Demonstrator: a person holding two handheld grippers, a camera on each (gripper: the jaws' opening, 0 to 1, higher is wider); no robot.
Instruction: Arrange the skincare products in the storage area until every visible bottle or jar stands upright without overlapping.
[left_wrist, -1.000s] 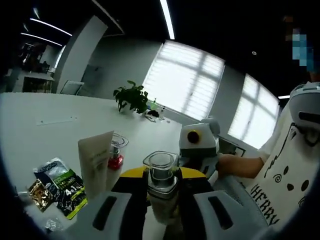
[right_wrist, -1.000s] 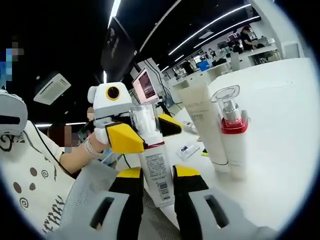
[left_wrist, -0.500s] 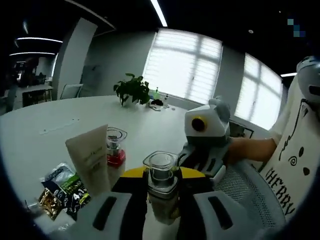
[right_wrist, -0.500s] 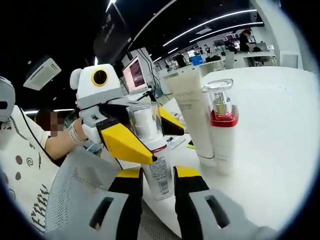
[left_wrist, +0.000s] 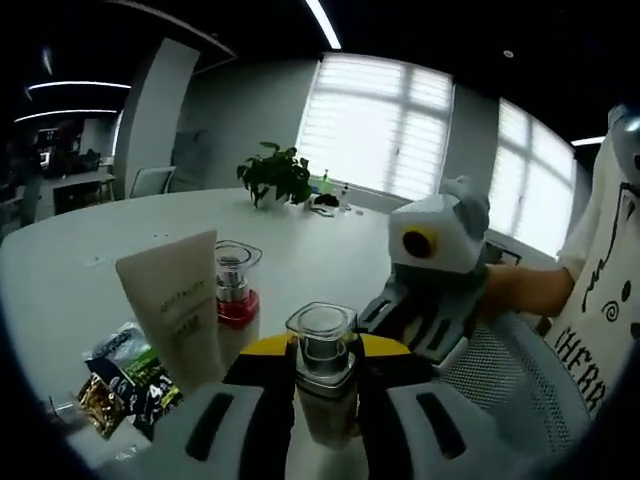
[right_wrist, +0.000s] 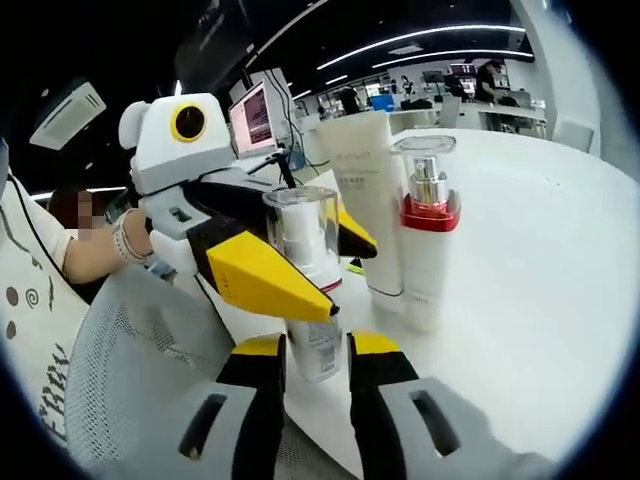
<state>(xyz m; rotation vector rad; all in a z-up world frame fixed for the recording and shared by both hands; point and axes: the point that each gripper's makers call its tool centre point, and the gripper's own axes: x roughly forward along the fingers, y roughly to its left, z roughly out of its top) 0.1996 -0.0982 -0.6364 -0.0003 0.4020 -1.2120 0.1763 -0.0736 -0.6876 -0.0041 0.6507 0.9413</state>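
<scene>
A white bottle with a clear cap stands upright between my left gripper's yellow-and-black jaws, which are shut on it below the cap. In the right gripper view this bottle sits at the table's near edge, the left gripper clamped across its middle. My right gripper is open, its jaws flanking the bottle's base with slim gaps. A cream tube and a red-banded pump bottle stand upright side by side just beyond. The right gripper shows to the bottle's right.
Several sachets lie on the white table beside the tube. A potted plant stands far back. A grey mesh chair and a person's hand are at the table's edge.
My right gripper has drawn back, so the bottle looks smaller and farther between its jaws. The left gripper keeps its hold. Both views have shifted slightly.
</scene>
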